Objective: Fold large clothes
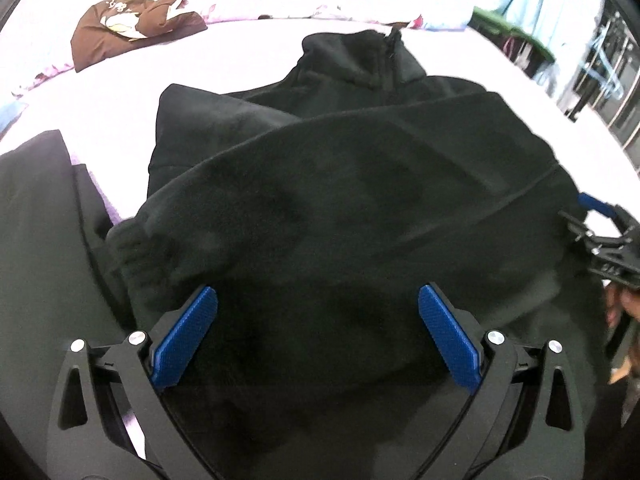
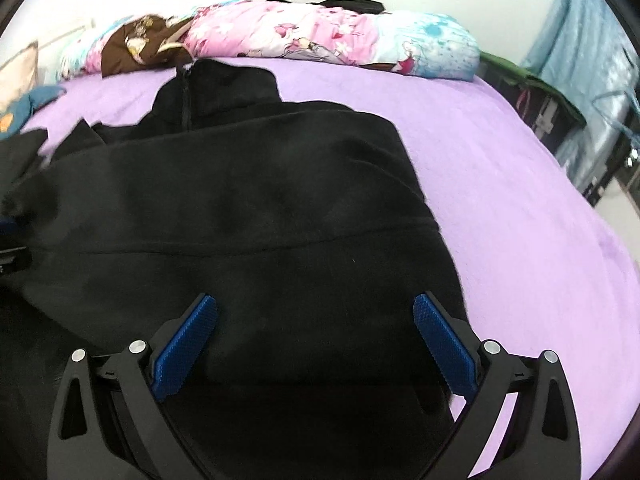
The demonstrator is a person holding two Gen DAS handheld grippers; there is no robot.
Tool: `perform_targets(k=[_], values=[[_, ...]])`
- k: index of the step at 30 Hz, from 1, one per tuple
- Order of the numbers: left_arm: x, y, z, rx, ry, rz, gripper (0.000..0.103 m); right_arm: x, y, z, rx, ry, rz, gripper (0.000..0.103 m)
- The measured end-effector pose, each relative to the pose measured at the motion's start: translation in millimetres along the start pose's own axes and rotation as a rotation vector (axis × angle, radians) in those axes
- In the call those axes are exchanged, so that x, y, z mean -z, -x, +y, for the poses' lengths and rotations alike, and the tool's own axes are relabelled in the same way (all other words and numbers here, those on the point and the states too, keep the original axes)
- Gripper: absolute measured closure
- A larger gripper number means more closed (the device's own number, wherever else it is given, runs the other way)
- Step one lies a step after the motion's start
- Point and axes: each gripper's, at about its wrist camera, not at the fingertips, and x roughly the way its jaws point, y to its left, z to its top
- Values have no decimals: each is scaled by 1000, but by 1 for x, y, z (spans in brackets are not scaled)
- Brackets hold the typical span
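Black fleece jacket (image 1: 320,208) lies on the bed (image 2: 500,168), which carries a purple sheet; landmark for all positions below is this jacket. Zip collar (image 1: 384,64) points toward the far side of the bed; one sleeve (image 1: 224,216) is folded across the body, its ribbed cuff (image 1: 132,248) at the jacket's left edge in the left wrist view. Left tool (image 1: 318,336) hovers over the near part of the jacket, blue pads spread wide, nothing between them: released. Right tool (image 2: 316,340) likewise over the near hem of the jacket, pads wide apart and gripping nothing; it also shows at the jacket's right edge in the left wrist view. Whether either tool's pads touch the fleece cannot be told. Beyond the jacket's collar: a pink and blue floral quilt (image 2: 320,36), rolled along the far edge of the bed, with a brown printed garment (image 2: 140,46) beside it. Left of the jacket, another dark cloth (image 1: 36,232) lies on the bed. Right of the jacket, off the bed, a dark crate with green rim (image 2: 536,100); contents not legible.
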Motion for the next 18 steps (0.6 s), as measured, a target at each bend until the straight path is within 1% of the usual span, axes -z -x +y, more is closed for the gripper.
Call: perform_targets(k=[2, 7, 11, 14, 18], values=[[6, 10, -2, 5, 13, -1, 6, 4, 13, -1, -8, -12, 1, 6], [27, 37, -6, 52, 54, -9, 6, 19, 46, -3, -19, -6, -13, 6], [49, 57, -12, 62, 58, -4, 6, 32, 69, -9, -27, -32, -15, 6], [70, 74, -16, 57, 59, -9, 6, 42, 88, -14, -24, -50, -28, 6], [89, 95, -21, 55, 72, -13, 6, 54, 109, -19, -23, -66, -35, 6]])
